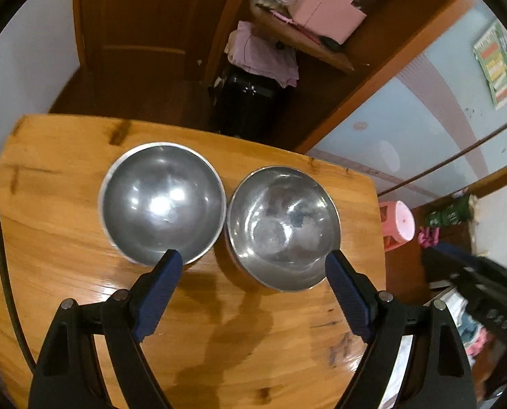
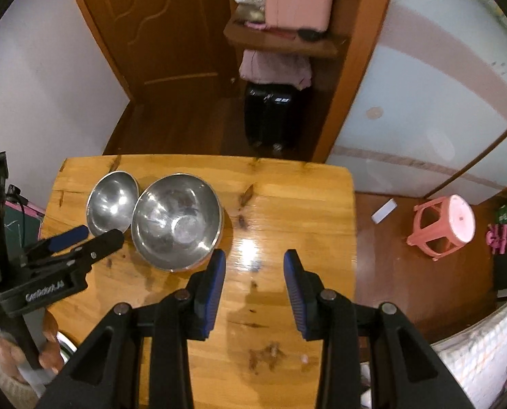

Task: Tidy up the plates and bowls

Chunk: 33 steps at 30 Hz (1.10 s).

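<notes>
Two empty steel bowls stand side by side, almost touching, on the wooden table [image 1: 65, 238]. My left gripper [image 1: 253, 262] hovers open just short of them; the near rim of the right bowl [image 1: 284, 228] reaches in between its blue fingertips, and the left bowl [image 1: 163, 201] sits beyond the left finger. In the right wrist view the same bowls are the small one [image 2: 112, 202] and the big one [image 2: 176, 221]. My right gripper [image 2: 255, 259] is partly open over bare wood, to the right of the big bowl, holding nothing. The left gripper [image 2: 93, 235] reaches in from the left.
Past the table's far edge stand a black suitcase [image 2: 270, 116] and a shelf with a pink box [image 2: 297, 3]. A pink stool [image 2: 444, 228] is on the floor to the right. A hand [image 2: 48, 341] holds the left tool at the lower left.
</notes>
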Each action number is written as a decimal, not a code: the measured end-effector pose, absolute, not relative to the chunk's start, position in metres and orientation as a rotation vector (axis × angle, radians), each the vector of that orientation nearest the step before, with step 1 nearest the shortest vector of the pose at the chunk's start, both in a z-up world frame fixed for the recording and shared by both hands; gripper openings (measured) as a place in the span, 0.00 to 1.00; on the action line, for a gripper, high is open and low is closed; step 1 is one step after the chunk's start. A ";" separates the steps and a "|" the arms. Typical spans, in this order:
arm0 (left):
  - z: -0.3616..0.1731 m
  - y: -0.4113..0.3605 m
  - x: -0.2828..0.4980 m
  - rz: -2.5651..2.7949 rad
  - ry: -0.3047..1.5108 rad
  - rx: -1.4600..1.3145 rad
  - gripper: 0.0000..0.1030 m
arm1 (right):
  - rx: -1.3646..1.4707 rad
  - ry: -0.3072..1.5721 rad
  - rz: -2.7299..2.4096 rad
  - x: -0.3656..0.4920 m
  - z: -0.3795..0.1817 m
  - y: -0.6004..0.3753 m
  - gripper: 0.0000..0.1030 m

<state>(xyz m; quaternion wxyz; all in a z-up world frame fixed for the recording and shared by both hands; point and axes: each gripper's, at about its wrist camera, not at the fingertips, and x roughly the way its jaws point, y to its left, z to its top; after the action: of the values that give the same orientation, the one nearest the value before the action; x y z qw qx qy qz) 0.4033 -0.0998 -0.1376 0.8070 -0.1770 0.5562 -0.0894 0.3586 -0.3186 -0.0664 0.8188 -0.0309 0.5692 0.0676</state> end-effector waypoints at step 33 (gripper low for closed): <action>-0.193 -0.113 0.406 -0.175 1.283 -0.542 0.54 | 0.028 1.365 0.173 0.415 -0.170 -0.283 0.16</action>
<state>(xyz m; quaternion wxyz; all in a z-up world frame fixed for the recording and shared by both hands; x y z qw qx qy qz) 0.4058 -0.1132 -0.1926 0.7637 -0.2494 0.5899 -0.0807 0.4147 -0.2833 -0.1701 0.7726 0.0128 0.6297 0.0796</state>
